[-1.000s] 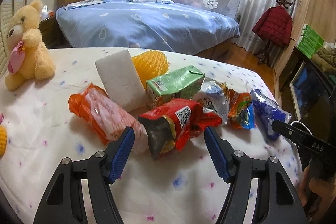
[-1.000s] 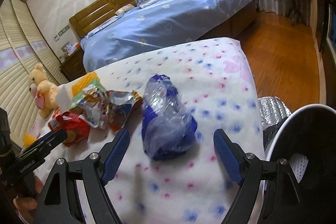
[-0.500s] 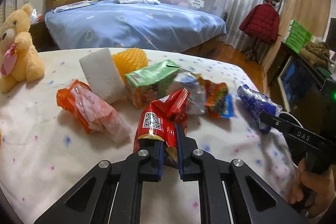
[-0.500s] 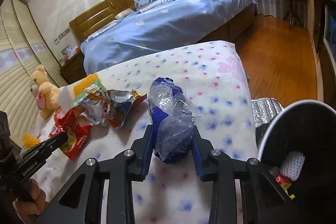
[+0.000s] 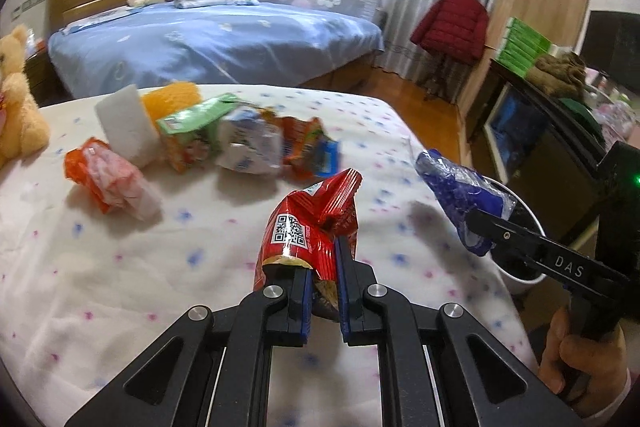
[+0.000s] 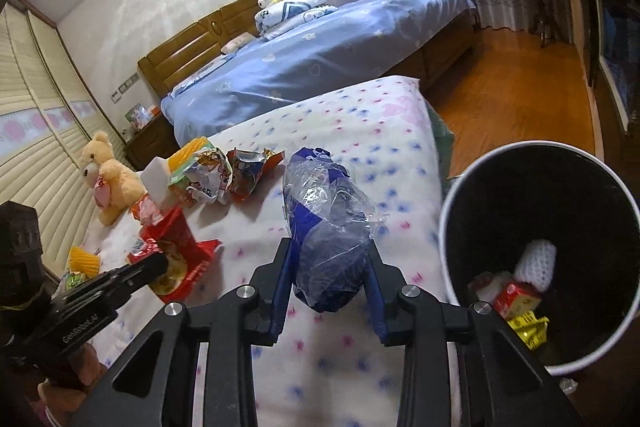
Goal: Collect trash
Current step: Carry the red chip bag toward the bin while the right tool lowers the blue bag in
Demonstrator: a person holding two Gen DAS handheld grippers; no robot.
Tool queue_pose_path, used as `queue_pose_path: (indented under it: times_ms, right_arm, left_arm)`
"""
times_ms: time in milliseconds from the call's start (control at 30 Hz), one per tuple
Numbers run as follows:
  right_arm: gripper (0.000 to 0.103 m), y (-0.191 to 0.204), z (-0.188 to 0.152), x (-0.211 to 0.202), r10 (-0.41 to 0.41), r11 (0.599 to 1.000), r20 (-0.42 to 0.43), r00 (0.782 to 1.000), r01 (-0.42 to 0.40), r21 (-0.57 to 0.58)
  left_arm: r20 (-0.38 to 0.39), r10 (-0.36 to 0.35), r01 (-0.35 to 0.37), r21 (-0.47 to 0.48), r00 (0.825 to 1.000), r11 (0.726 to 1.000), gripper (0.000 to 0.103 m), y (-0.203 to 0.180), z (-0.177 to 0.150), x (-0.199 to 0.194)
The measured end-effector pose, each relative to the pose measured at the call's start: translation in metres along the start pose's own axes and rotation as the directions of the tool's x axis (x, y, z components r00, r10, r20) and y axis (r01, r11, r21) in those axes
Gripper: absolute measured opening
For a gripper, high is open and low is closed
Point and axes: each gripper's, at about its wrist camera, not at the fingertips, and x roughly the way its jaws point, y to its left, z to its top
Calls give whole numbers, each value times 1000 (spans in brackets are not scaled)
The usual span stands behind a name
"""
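Left gripper [image 5: 324, 291] clamped on red wrapper [image 5: 308, 227]; right gripper [image 6: 330, 281] clamped on blue bag [image 6: 328, 223], beside bin [image 6: 452, 227].

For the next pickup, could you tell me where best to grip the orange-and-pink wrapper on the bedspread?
Grip the orange-and-pink wrapper across its narrow middle, coming from above. It lies flat and elongated, apart from the white foam block, leaving both long sides free.

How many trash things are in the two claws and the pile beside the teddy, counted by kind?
Snack wrappers: 4 (red wrapper, orange wrapper, silvery wrapper, orange-blue wrapper)
Blue plastic bag: 1
Green carton: 1
Foam pieces: 2 (white foam, yellow foam)
Total: 8
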Motion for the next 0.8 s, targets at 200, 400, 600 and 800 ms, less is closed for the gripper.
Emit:
queue_pose_path:
  times_ms: [200, 400, 600, 800]
  right_arm:
    - [33, -13, -10, -21, -18, 1000, 18, 1000, 18, 25]
    - [33, -28, -18, -37, -37, 998, 30, 999, 35, 50]
    - [33, -42, -22, -50, -57, 996, 40, 998, 54, 67]
    - [33, -61, -23, -63, -91, 992, 54, 994, 86, 93]
  left_arm:
    - [-14, -40, 41, 43, 999, 998, 9, -21, 0, 3]
    - [-26, -69, 70, 72, 997, 995, 9, -41, -2, 7]
    - [-34, -83, 86, 98, 996, 991, 9, -61, -2, 13]
    - [-42, -103, 107, 124, 994, 986, 9, -79, -3, 19]
